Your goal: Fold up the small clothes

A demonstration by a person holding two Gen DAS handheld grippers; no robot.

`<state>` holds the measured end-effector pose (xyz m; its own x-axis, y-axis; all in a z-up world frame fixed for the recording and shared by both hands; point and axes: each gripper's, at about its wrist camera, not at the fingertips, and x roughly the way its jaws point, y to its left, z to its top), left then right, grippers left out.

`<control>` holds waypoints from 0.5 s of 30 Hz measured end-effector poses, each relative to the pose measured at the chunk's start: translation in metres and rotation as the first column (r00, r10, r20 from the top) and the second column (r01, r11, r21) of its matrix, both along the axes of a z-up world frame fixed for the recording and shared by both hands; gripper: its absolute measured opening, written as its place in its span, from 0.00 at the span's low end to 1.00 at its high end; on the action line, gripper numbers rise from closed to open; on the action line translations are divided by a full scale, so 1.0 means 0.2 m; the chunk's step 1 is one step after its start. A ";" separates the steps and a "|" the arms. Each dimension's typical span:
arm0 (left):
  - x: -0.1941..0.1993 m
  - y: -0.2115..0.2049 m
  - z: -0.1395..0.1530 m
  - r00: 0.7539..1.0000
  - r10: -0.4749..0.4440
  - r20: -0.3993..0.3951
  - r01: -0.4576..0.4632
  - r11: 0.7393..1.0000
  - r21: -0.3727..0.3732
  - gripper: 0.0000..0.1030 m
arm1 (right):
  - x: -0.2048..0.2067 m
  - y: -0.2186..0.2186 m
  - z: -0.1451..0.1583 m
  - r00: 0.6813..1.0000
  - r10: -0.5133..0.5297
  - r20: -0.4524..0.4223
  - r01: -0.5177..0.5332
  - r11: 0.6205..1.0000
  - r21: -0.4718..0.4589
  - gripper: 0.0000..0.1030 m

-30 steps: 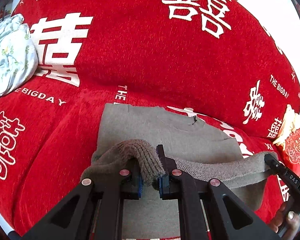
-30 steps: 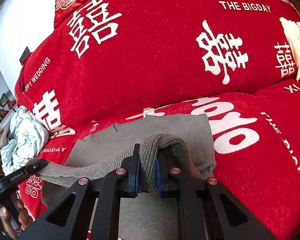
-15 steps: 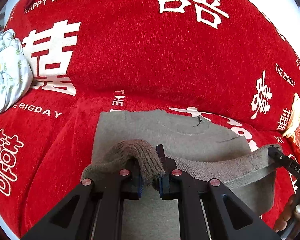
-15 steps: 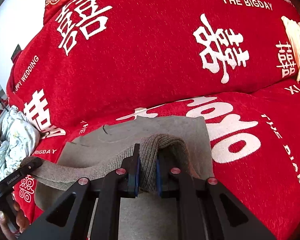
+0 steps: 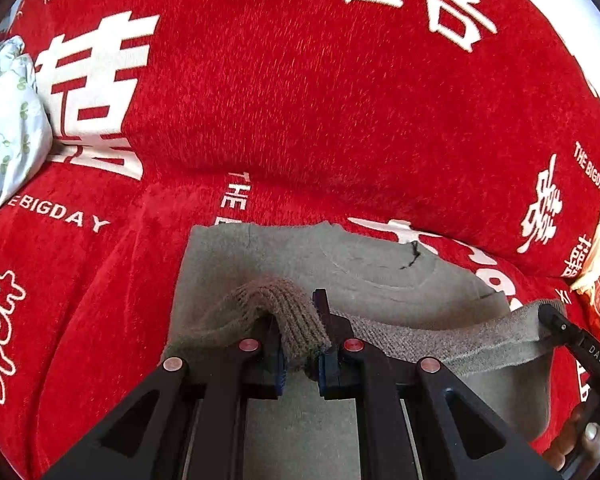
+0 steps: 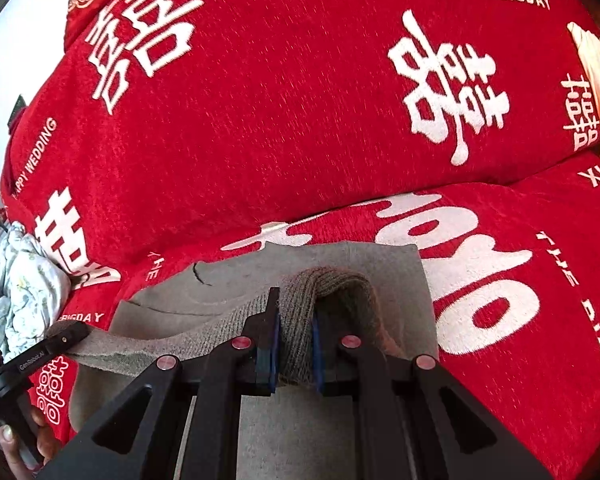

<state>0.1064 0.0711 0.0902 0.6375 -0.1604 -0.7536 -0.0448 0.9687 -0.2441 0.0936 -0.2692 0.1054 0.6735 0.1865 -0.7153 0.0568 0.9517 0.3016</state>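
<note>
red wedding sofa cover [image 5: 284, 92] fills the background – on its seat lies our grey sweater [image 5: 364, 280]. we clench its ribbed hem with the left gripper [image 5: 302, 354] and right gripper [image 6: 294, 354], held up between them.

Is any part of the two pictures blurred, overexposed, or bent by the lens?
Left wrist view: strong fisheye bending, dark corners, a blown-out white patch at upper right; the left gripper and grey sweater are sharp, the red cover slightly soft. Right wrist view: same bending, an overexposed strip at upper left; the right gripper is sharp, and the floral cloth at the edge is stretched.
</note>
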 end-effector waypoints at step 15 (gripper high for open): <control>0.23 -0.07 -0.10 0.999 -0.008 -0.048 0.009 1.000 0.023 0.11 | 0.25 -0.04 -0.16 0.994 -0.034 -0.101 0.035 0.999 0.009 0.14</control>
<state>0.1529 0.0578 0.0709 0.5990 -0.1478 -0.7870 -0.0473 0.9746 -0.2191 0.1435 -0.2772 0.0733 0.6041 0.1721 -0.7781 0.1204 0.9455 0.3026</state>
